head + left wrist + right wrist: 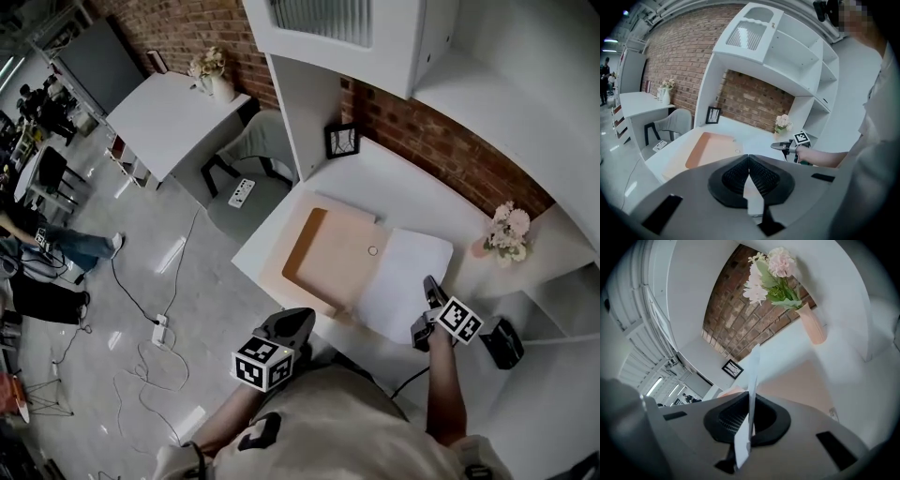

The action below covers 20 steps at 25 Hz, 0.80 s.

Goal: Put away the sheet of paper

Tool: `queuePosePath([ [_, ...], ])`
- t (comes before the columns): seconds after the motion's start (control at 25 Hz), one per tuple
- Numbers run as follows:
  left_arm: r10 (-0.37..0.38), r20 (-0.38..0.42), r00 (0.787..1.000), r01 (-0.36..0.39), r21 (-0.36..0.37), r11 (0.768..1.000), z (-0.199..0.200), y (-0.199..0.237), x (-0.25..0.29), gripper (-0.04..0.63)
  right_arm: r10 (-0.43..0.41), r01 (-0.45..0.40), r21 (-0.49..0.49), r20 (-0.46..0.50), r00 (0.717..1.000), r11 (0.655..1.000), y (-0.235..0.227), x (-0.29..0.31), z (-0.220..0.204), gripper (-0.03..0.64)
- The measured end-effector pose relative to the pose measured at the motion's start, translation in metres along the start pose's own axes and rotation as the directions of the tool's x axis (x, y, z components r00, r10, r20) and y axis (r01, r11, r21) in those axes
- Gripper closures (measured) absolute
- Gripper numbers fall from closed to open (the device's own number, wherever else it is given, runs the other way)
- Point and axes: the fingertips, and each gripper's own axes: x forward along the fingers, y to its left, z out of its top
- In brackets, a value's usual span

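Pinching thin white sheet of paper with my right hand-held gripper | flat peach folder on white counter | left hand-held gripper closed, empty

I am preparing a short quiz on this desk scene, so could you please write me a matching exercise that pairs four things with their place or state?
Things:
1. sheet of paper
2. left gripper
3. picture frame
4. vase of flowers

Place or state:
A. shut, holding nothing
B. desk's back left corner
C. clamped in the right gripper
D. desk's back right corner

Pairs: 1-C, 2-A, 3-B, 4-D.
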Motion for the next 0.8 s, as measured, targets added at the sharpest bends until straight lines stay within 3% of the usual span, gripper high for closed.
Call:
queuePosePath([
  [0.2, 0.027, 0.001, 1.0, -0.027, 0.0, 1.0, 0.0, 0.011, -0.004, 0.578, 0.019, -0.019, 0.026, 0.003, 1.0, 0.999, 0.005, 0.013, -0.005, 0.589],
  [0.52, -0.038, 0.004, 0.999, 0.038, 0.036, 0.999, 0.019, 0.026, 0.005, 0.578, 0.012, -0.012, 0.039, 0.003, 1.0, 0.999, 0.015, 0.016, -0.009, 0.589],
  [0.8, -0.064, 0.003, 0.998, 0.064, 0.014, 0.998, 0.02, 0.038, 0.009, 0.578, 0.024, -0.024, 0.048, -0.011, 1.0, 0.999, 0.027, 0.019, -0.013, 0.589],
])
